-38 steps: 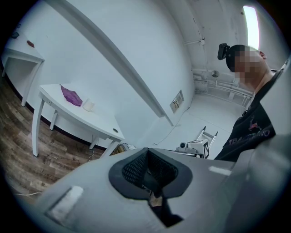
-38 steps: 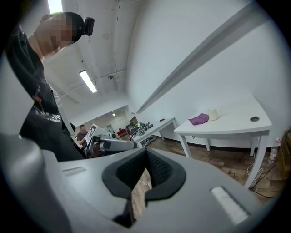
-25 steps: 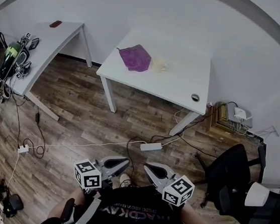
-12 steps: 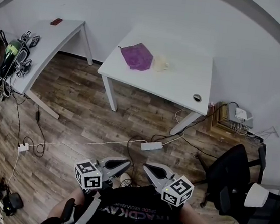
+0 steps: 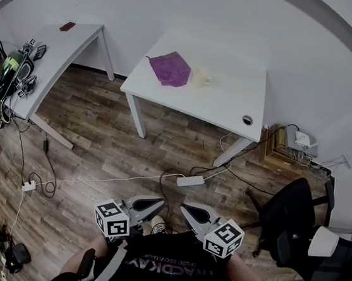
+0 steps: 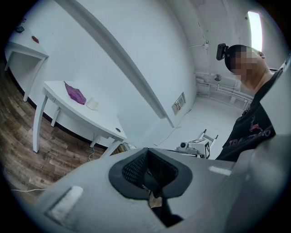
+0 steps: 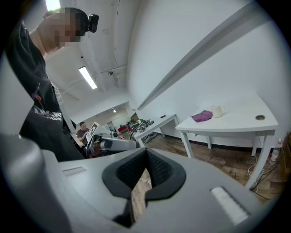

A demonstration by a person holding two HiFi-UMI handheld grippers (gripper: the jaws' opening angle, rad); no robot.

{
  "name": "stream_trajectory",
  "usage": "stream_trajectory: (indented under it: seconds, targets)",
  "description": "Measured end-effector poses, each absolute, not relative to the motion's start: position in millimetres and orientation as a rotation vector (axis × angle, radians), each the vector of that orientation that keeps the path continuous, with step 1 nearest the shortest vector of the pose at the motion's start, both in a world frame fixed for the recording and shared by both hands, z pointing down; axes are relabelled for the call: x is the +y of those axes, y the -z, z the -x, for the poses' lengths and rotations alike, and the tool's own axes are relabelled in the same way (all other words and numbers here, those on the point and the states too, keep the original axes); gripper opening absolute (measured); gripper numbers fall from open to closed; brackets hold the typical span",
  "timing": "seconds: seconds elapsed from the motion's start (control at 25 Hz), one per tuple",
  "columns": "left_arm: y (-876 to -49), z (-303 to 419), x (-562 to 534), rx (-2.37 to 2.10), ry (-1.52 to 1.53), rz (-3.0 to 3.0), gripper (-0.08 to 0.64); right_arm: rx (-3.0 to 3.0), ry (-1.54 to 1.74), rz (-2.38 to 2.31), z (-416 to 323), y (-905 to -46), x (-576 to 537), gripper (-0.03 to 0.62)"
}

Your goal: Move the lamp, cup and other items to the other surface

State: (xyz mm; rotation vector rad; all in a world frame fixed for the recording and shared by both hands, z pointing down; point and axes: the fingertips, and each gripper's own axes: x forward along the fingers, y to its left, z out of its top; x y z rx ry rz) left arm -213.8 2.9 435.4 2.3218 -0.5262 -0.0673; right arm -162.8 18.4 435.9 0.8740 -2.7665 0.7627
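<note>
Left claw [image 5: 154, 202] clenched, nothing held. Right claw [image 5: 188, 210] clenched, likewise empty. Both held low, close before person's chest, over wood floor [image 5: 100, 134]. Power strip [image 5: 190, 182] seen on floor ahead. Beyond, white worktop [image 5: 231, 105]: cup [image 5: 200, 78] just beside purple cloth [image 5: 170, 68], near far left corner. Cluttered second worktop [image 5: 66, 47] at left. Claws unmoved since earlier frame; scene barely shifted.

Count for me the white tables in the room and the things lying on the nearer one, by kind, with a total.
White tables: 2 (nearer, farther)
Purple cloth: 1
Pale cup: 1
Total: 4
</note>
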Motion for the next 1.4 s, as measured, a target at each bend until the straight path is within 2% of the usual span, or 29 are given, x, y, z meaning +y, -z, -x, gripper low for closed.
stream_trajectory:
  seconds: [0.36,0.8,1.28,1.36,1.4]
  targets:
    - [-434.6,221.2,-2.1,-0.514,0.083,-2.302,0.003,-2.749,-0.749,-0.951,161.9,-433.0,14.9,0.005]
    - [-433.5,207.2,-13.6,-0.505,0.092,-2.297,0.002,-2.733,-0.781,-1.138,119.7,-420.5,-14.4,0.005]
    - [-424.6,218.6,-67.2,-0.835,0.157,-2.217,0.002,-2.767,-0.752,-1.117,63.1,-416.9,-161.1,0.006]
    - [-424.5,210.7,-77.6,-0.879,0.163,-2.202,0.002,-2.777,-0.730,-1.085,54.7,-415.5,-191.3,0.054]
    - [-425.2,207.0,-82.8,-0.902,0.162,-2.195,0.002,-2.778,-0.718,-1.076,49.8,-415.9,-206.7,0.051]
